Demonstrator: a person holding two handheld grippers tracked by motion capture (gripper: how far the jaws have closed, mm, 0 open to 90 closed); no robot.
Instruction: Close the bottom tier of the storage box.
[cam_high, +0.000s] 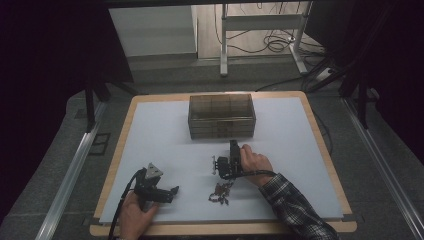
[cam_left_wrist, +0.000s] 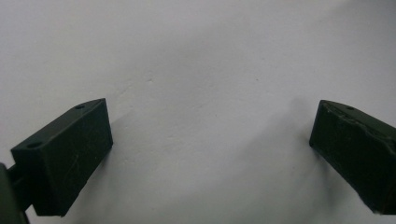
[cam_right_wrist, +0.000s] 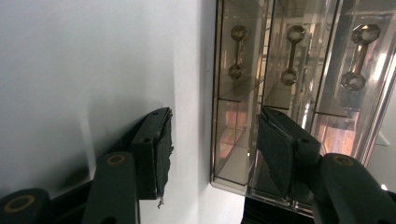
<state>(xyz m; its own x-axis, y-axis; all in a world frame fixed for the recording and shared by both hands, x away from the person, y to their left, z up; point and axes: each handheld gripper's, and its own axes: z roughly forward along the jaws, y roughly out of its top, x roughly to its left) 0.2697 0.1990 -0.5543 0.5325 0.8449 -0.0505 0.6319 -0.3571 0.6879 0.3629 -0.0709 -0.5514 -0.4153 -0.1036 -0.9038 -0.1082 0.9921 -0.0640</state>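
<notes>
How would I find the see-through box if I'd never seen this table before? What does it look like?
Start at the big white table top with its wooden edge. Go to the far middle of it, past the person's right gripper. There stands the see-through box, brownish and clear with three drawers side by side, each with a shiny handle. It is the one tall thing there; the small dark pieces lie flat near the front.

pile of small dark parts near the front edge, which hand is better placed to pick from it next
Right. The right gripper sits just behind the pile of small dark parts, jaws apart and empty. The left gripper lies farther off over bare white mat.
</notes>
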